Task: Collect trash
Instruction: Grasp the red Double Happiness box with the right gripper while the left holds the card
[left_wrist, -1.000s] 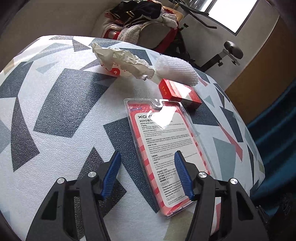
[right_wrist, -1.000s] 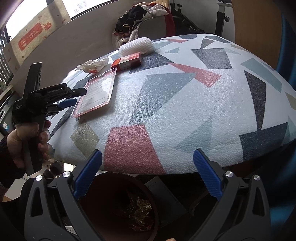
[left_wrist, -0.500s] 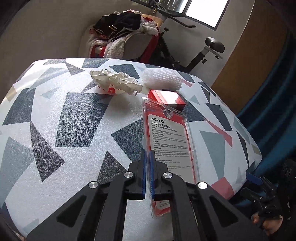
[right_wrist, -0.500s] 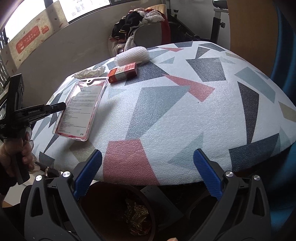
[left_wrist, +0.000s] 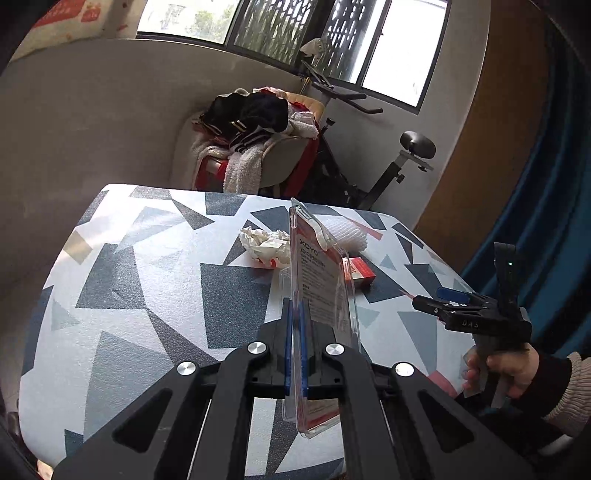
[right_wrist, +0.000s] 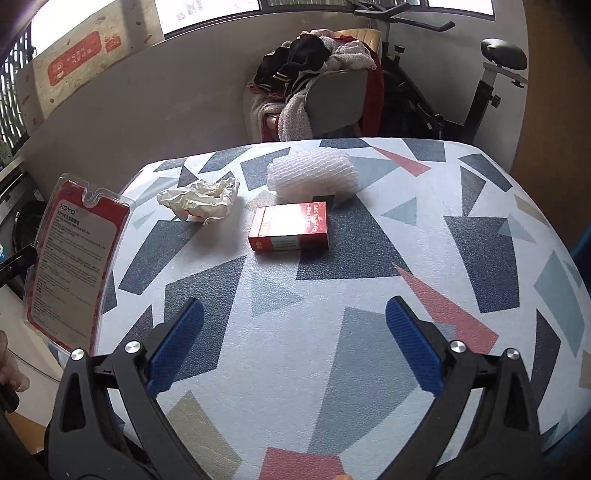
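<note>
Lifted blister pack (left_wrist: 317, 295) now upright in left jaws.

One blister pack (left_wrist: 320, 291), one crumpled paper (right_wrist: 201, 199), one red box (right_wrist: 290, 230) (closed) — one foam net (right_wrist: 312, 173).

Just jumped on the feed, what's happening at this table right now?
Trash pickup is under way. The left tongs are shut on the clear blister pack, holding it upright, lifted off the patterned table. The right tongs hang open over the table. The crumpled paper, red box and white foam net lie on it.
</note>
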